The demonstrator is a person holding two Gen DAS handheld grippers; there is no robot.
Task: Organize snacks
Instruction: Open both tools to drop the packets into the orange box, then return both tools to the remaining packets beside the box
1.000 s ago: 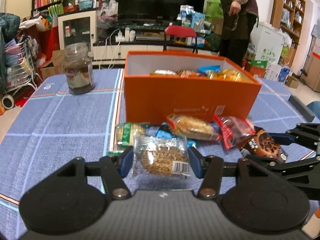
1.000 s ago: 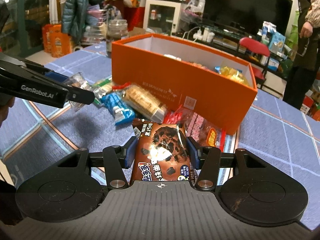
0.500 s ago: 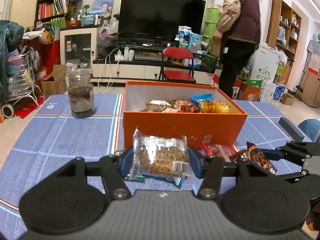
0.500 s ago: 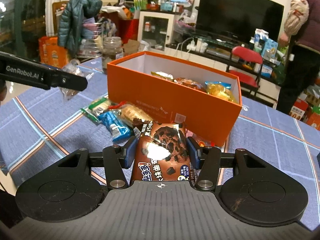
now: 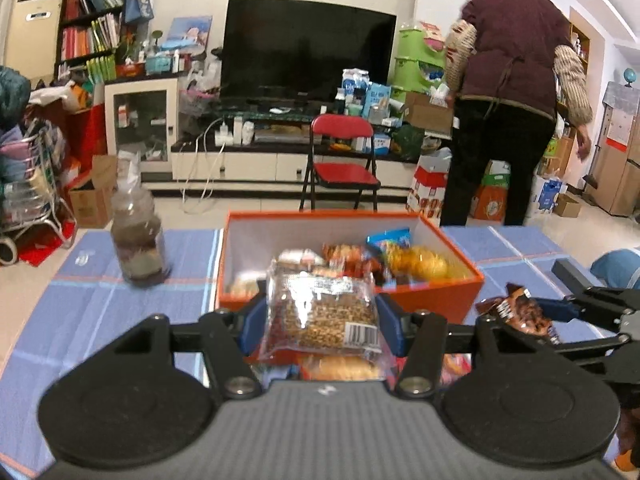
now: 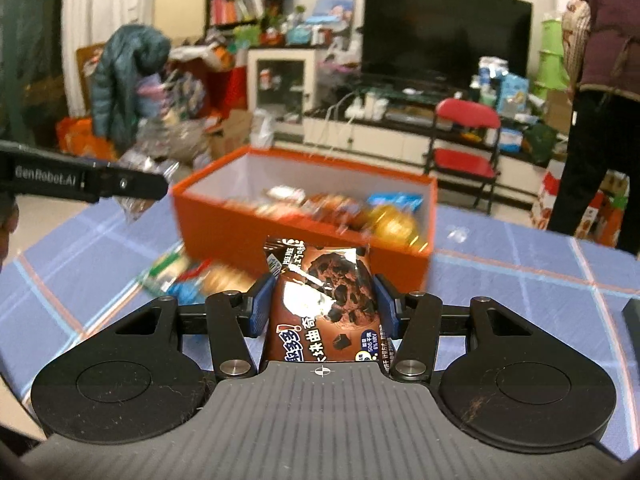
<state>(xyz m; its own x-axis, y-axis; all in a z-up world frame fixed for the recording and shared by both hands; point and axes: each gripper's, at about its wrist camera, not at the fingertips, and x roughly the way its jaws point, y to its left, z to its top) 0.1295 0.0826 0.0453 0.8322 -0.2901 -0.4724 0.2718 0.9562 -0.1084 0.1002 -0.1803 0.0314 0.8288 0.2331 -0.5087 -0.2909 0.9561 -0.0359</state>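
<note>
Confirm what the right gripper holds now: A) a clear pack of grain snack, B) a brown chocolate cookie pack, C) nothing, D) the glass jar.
B: the right gripper has its blue pads pressed on both sides of the cookie pack, in front of the orange box.

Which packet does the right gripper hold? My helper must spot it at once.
Start at the orange box on the blue tablecloth. Just before its front wall, the right gripper clamps a brown chocolate-cookie packet: glossy and dark, unlike the clear grain packet alongside.
</note>
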